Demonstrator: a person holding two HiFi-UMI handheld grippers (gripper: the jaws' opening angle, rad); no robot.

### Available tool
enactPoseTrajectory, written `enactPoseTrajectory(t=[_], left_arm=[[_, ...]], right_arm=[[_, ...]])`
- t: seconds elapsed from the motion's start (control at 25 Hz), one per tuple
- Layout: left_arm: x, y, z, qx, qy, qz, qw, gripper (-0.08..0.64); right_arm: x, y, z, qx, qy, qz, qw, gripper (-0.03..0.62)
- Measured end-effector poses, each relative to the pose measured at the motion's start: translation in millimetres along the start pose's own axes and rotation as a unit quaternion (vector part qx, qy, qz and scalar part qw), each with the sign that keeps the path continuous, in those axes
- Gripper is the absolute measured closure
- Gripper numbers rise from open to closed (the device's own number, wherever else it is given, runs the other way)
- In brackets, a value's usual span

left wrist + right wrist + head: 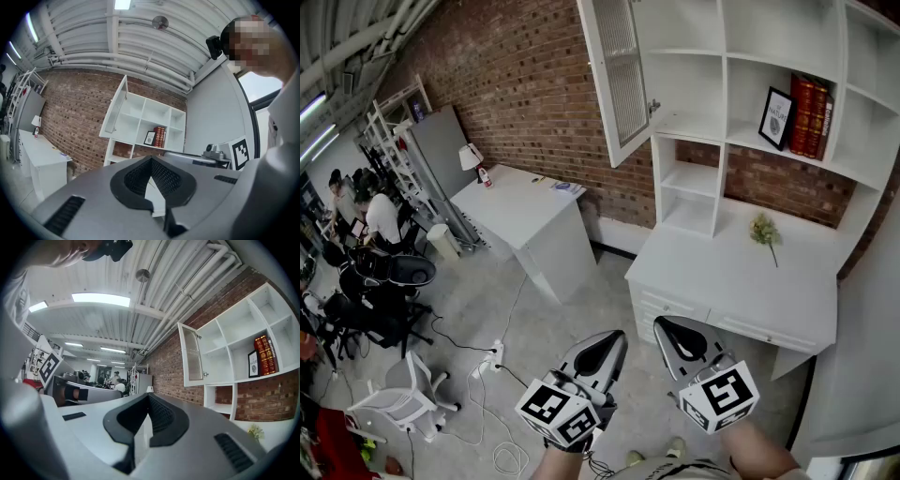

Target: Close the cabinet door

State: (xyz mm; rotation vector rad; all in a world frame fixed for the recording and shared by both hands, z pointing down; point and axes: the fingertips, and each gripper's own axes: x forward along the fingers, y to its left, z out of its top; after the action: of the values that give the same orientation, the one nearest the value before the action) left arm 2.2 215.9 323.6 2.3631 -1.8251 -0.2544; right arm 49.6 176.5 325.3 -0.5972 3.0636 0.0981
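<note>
**White cabinet door wide open, closing not started**

White-framed cabinet door with a ribbed pane hangs swung out from the upper-left bay of the white shelf unit, its free edge out over the floor in front of the brick wall. Nothing of the task looks done: the bay behind it is fully exposed.

Both tools sit low in the head view, close to the person's body and well apart from the door. Left gripper: jaws together, nothing btwn them. Right gripper: same, pads closed on nothing. Both point level twd the unit, and neither touches any furniture.

Left to do, by my read: raise one gripper to the door's free edge, push it round on its hinges until it lies flush w/ the shelf front, and check that it stays put. Closed jaws should do fine for a push, so no grip seems needed.

Writing:
- Framed print on the shelf has lettering, too small to read.
- Red books beside it show gilt spines, no legible titles.
- Marker cubes on the grippers carry b/w square patterns only, no text.
- No brand names visible anywhere.
</note>
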Motion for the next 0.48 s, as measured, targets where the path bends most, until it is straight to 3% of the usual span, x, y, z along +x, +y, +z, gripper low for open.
enactPoseTrajectory(t=[0.48], left_arm=[[12.7,-9.6,-5.6,0.009,0.001,0.004,0.9999,0.549]], right_arm=[[-10.7,-10.7,-1.0,0.017,-0.011,0.020,1.000,0.575]])
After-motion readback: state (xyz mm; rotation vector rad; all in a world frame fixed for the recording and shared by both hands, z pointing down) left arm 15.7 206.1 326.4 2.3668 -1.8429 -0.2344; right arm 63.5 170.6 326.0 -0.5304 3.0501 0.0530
